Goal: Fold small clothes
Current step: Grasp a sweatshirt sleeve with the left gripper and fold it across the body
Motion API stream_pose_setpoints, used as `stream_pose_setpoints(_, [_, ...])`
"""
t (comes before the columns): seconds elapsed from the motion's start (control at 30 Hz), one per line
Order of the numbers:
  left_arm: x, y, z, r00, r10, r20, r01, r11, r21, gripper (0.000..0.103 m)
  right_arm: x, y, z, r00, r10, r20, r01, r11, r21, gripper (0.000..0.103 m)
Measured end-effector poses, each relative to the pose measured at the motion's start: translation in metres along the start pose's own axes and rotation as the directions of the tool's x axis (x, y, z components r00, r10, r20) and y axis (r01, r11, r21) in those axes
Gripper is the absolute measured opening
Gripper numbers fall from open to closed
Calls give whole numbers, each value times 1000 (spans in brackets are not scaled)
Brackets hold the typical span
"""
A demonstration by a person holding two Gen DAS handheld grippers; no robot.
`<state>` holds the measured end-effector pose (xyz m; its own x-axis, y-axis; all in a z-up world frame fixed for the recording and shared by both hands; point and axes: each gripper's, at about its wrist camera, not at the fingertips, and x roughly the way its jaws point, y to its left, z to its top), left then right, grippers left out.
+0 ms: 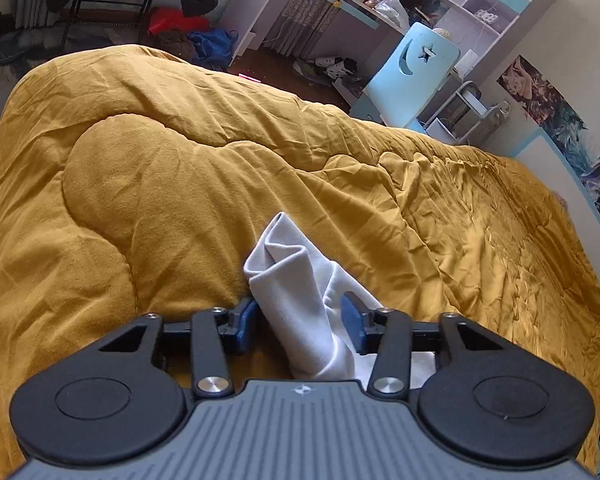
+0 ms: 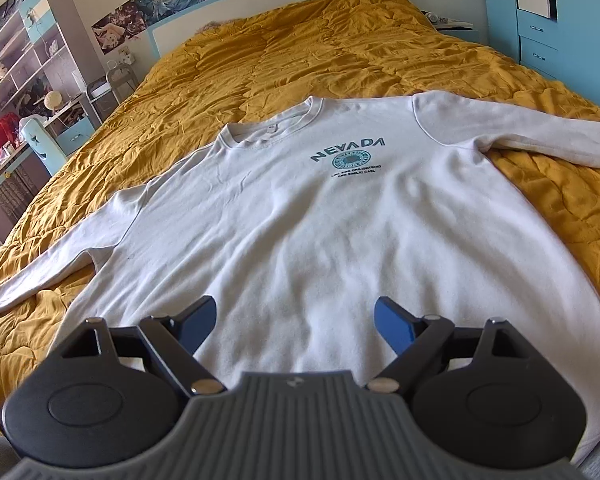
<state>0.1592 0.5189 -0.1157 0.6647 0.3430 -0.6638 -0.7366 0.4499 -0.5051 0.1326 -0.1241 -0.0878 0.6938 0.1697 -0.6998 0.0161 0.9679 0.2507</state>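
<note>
Meanwhile, your left gripper [image 1: 300, 322] tilted down toward the mustard quilt [image 1: 160, 184] on the bed, with a bunched cuff end of the white sweatshirt's sleeve [image 1: 300, 280] standing up between its blue pads; the jaws were partly drawn in around the cloth, though a gap showed beside one pad, so I cannot tell whether they pinched it. Your right gripper [image 2: 295, 326] angled downward over the lower front of the sweatshirt [image 2: 300, 216], its jaws spread wide and holding nothing. That sweatshirt lay flat, chest print up, both sleeves stretched out across the quilt.
</note>
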Motion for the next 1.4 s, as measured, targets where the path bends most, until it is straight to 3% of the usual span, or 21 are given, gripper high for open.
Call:
stream_pose_setpoints(0.1, [0,-2,-3,999,20,34,-21,999,27,10,4,-4,1,1000,-22,-1,22,1000,5,82])
stream_pose_setpoints(0.27, [-14,-33,-13,995,17,99,-33,985,169,7,12,-18,8,996,-92,1,92,996,12,82])
stream_pose_setpoints(0.37, [-30,-67,-16,991,-44,124,13,972,235,7,11,-27,14,997,-81,14,81,997,17,82])
stream_pose_setpoints(0.5, [-62,-130,-29,977,-139,162,72,928,366,7,7,-38,23,994,-88,58,88,996,-3,82])
stream_pose_setpoints(0.6, [-84,-181,-45,963,-212,167,126,901,416,7,14,-52,36,998,-31,61,31,999,11,82])
stream_pose_setpoints(0.77, [-116,-263,-98,929,-351,122,248,831,498,7,37,-71,62,996,6,92,0,998,-60,82])
stream_pose_setpoints(0.9, [-130,-317,-162,896,-444,19,363,755,546,7,57,-94,74,996,-29,86,41,990,-135,82])
stream_pose_setpoints(0.97, [-134,-340,-197,878,-477,-45,416,713,564,7,58,-110,73,990,-56,131,74,988,-139,82])
stream_pose_setpoints(1.2, [-137,-407,-323,817,-535,-216,539,577,614,7,55,-156,64,967,-139,214,135,990,33,82])
stream_pose_setpoints(1.33, [-136,-434,-386,786,-535,-310,598,531,601,7,49,-171,64,960,-132,247,109,988,106,82])
stream_pose_setpoints(1.4, [-135,-441,-410,770,-536,-347,625,523,579,7,51,-179,65,965,-121,234,83,983,166,82])
